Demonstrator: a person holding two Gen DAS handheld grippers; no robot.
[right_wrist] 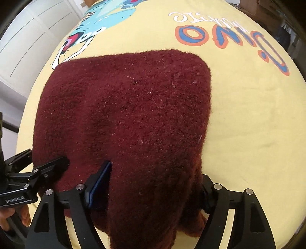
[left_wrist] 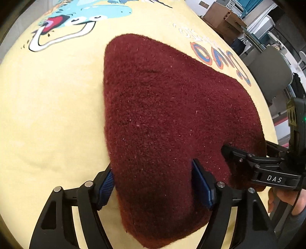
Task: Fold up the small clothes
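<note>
Left wrist view: left gripper (left_wrist: 153, 183) pointed steeply down over maroon knit garment (left_wrist: 172, 118), jaws spread wide, released. Blue pads (left_wrist: 200, 183) on both fingers; garment's near edge between the fingers, left pad just beside its left edge, right pad over the fabric, not pinching it. Right gripper (left_wrist: 246, 151) at frame right, fingers apart over garment's right corner, hand (left_wrist: 283, 199) on its handle below. Right wrist view: right gripper (right_wrist: 155, 183) also wide apart, released; left pad (right_wrist: 99, 183) standing on the knit surface, right finger partly hidden behind a bunched fold of the garment (right_wrist: 124, 115), contact there unclear. Nothing clamped by either claw. Left gripper (right_wrist: 47, 164) at lower left, fingers apart at garment's left edge, fingers of a hand (right_wrist: 23, 214) below. Garment folded, flat, roughly rectangular, near edge rumpled and thicker, lying on yellow printed sheet (left_wrist: 47, 115) with cartoon dinosaur (left_wrist: 76, 15) and orange-blue lettering (right_wrist: 229, 36) beyond it. Cardboard boxes (left_wrist: 223, 17) off the sheet at upper right, contents not visible. White panelled door (right_wrist: 28, 38) at upper left.
</note>
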